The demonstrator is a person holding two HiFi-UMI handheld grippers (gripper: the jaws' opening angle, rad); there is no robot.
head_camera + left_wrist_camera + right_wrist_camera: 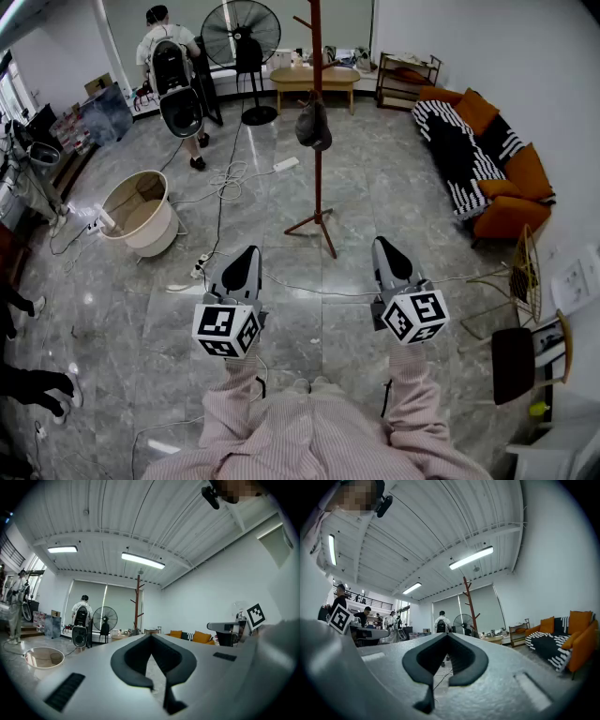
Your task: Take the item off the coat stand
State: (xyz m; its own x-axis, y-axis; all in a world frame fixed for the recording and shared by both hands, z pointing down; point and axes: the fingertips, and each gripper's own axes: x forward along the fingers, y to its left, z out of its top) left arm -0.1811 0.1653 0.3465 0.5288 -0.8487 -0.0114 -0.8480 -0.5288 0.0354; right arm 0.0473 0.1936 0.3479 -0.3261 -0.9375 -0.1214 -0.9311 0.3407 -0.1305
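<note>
Cap (313,125): dark, hanging on a peg partway up the coat stand (318,192).
Coat stand: red-brown pole, upright.
Left gripper (247,255): well short of the stand, on its left; jaws closed, nothing between them.
Right gripper (386,246): well short of the stand, on its right; jaws closed, empty.
Fan (241,33): behind the stand, to its left.

Dark cap (313,125) hung on coat stand (318,192), left gripper (246,256) and right gripper (386,247) held before it, pedestal fan (241,34) behind it

Bright ceiling strip lights (143,560), glare on glossy floor (141,309), fisheye w/ dark corners, foreground soft
</note>
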